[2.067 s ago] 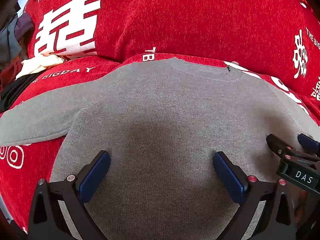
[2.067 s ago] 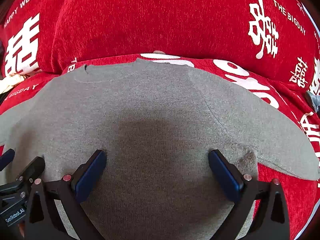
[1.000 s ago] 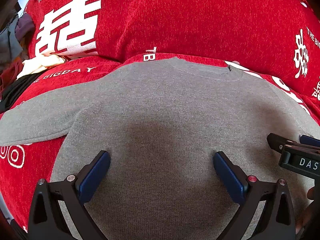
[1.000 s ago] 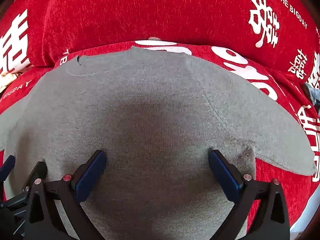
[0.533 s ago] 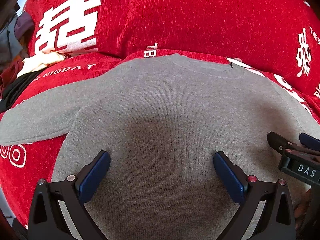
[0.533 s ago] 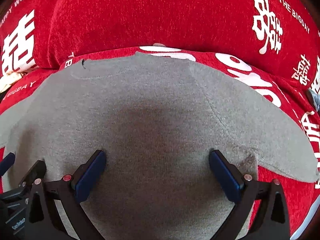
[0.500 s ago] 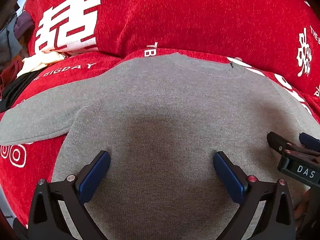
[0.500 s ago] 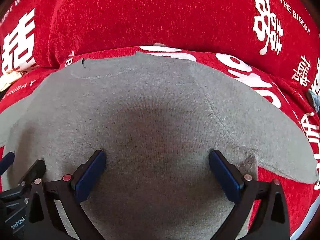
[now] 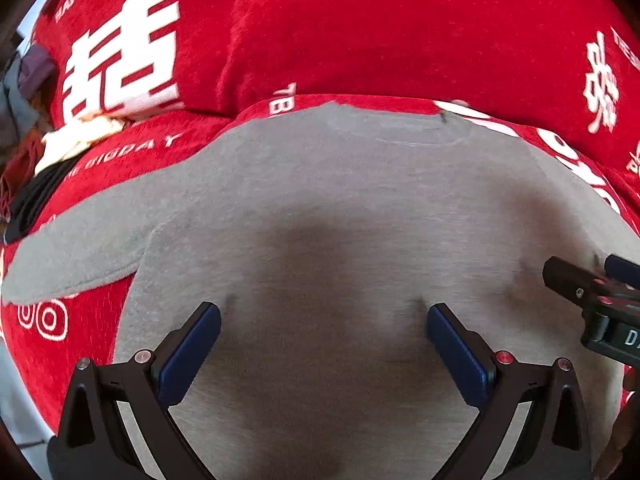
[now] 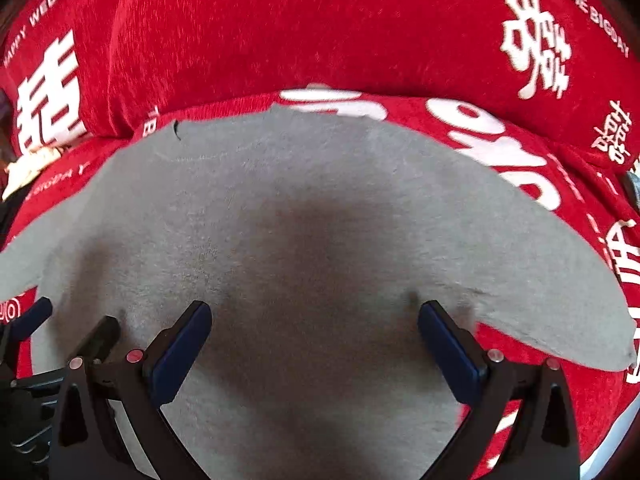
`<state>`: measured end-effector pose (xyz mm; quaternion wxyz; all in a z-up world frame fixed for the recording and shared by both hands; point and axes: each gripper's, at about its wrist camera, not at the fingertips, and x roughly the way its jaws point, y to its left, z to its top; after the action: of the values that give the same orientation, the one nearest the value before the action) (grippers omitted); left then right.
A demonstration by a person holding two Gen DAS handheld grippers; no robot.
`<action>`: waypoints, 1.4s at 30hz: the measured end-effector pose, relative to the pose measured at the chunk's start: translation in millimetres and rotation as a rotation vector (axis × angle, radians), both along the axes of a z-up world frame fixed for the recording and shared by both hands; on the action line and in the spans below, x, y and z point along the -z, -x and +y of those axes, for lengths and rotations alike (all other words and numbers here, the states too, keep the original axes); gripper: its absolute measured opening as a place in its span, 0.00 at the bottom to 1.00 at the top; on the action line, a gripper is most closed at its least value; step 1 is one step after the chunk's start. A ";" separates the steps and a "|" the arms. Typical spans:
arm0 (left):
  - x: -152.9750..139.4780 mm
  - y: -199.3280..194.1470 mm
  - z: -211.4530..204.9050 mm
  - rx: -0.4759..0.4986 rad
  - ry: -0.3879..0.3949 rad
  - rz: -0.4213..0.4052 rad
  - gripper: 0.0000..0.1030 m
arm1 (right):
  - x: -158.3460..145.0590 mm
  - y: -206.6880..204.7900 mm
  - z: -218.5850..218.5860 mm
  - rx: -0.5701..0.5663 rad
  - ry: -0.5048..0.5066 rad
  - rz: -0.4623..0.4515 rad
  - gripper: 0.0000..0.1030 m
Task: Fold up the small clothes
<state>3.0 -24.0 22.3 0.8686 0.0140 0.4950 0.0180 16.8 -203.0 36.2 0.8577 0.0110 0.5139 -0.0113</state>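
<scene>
A small grey sweater (image 9: 340, 200) (image 10: 320, 208) lies flat, back side up, on a red cover, its neckline (image 9: 396, 130) at the far side. One sleeve (image 9: 84, 252) spreads left, the other sleeve (image 10: 552, 292) spreads right. My left gripper (image 9: 324, 320) hovers open just over the lower body of the sweater, nothing between its blue pads. My right gripper (image 10: 314, 318) is open too, above the right half near the armpit. Each gripper shows at the edge of the other's view: the right gripper (image 9: 596, 292), the left gripper (image 10: 64, 328).
The red plush cover (image 9: 400, 32) with white lettering drapes a seat and a backrest (image 10: 320, 28) rising behind the sweater. A heap of other clothes (image 9: 44, 152) sits at the far left. A pale edge (image 9: 16, 408) shows at the lower left.
Both grippers have dipped slightly forward and closer to the sweater; the fabric now dimples faintly at the fingertips. Both stay open, and the sweater lies as before.
</scene>
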 end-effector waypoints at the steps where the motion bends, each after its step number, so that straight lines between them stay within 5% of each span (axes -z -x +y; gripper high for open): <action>1: -3.2 0.8 -6.5 0.016 -0.001 -0.004 1.00 | -5.2 3.0 -5.3 0.006 0.000 -0.016 1.00; 11: -18.0 -7.3 -67.7 0.110 0.028 0.009 1.00 | -38.4 50.2 -125.9 0.228 -0.075 -0.123 1.00; 21: -15.4 -20.0 -140.4 0.197 0.016 0.048 1.00 | -23.7 129.5 -299.2 0.659 -0.147 -0.167 1.00; 27: -10.0 -29.1 -169.4 0.212 0.015 0.071 1.00 | 2.2 165.0 -369.7 0.841 -0.295 -0.219 0.99; 30: -9.6 -36.0 -182.3 0.222 0.001 0.075 1.00 | 2.8 149.5 -381.0 0.781 -0.319 -0.284 0.81; 32: -12.1 -43.3 -184.4 0.210 0.000 0.074 1.00 | 2.8 132.0 -383.0 0.710 -0.299 -0.281 0.31; 34: -13.8 -52.7 -180.8 0.184 0.012 0.077 1.00 | 2.7 126.4 -388.0 0.688 -0.307 -0.283 0.08; 38: -11.2 -85.1 -175.9 0.107 0.026 0.099 1.00 | -10.0 140.1 -392.1 0.691 -0.320 -0.393 0.08; 42: 0.9 -120.1 -190.9 0.079 0.034 0.148 1.00 | -8.2 130.5 -395.4 0.686 -0.291 -0.380 0.08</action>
<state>123.1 -214.9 21.4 0.8299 0.0200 0.5570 -0.0259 -113.7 -598.4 44.4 0.8734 0.3044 0.3092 -0.2214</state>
